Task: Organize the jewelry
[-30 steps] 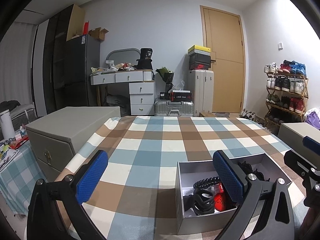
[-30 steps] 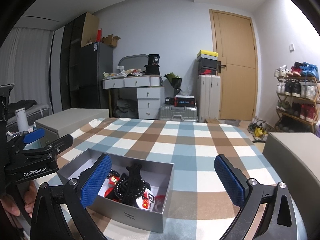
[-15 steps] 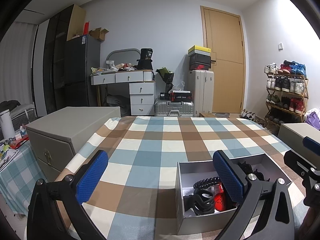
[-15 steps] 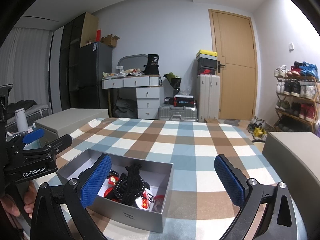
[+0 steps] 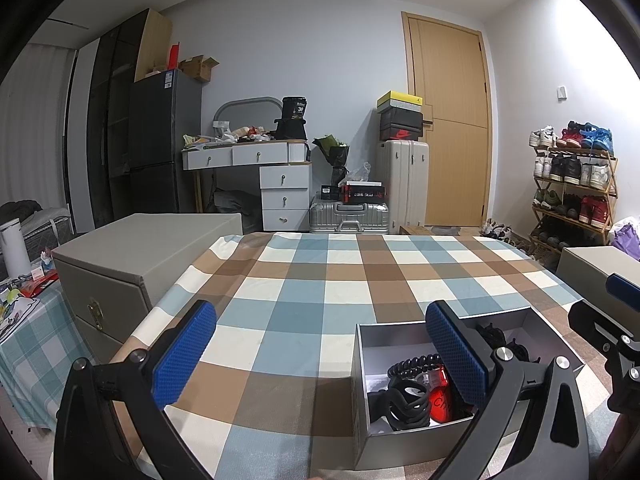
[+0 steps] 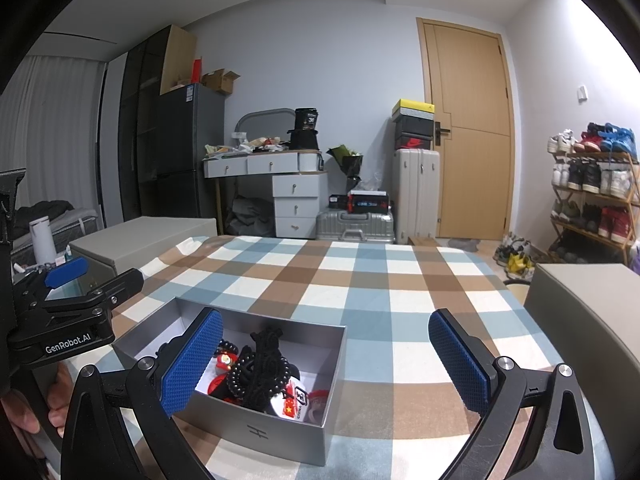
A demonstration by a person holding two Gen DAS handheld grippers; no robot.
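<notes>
Grey box (image 6: 256,432) on the checked cloth (image 6: 360,280) of the desk, lid off, at the near edge; inside, all in one heap — black bead strings (image 6: 256,368), a black knotted cord (image 6: 266,338), red charms (image 6: 224,362), a flag badge (image 6: 294,402); no dividers to be seen, nothing sorted into rows or sections. From the left view, same box (image 5: 400,448) at lower right, with a coiled black band (image 5: 412,362) and a red piece (image 5: 440,400) showing.

Left gripper (image 5: 320,360) hovering over bare cloth just left of the box, fingers (image 5: 184,352) spread wide, nothing between them; right gripper (image 6: 324,364) over the box's right part and the cloth beside it, fingers (image 6: 192,360) likewise spread and holding nothing.

No jewelry anywhere on the cloth outside the box. Fits two stages alike — a jumble waiting to be laid out, or loose pieces gathered up and put away; impossible to settle which from this alone.
</notes>
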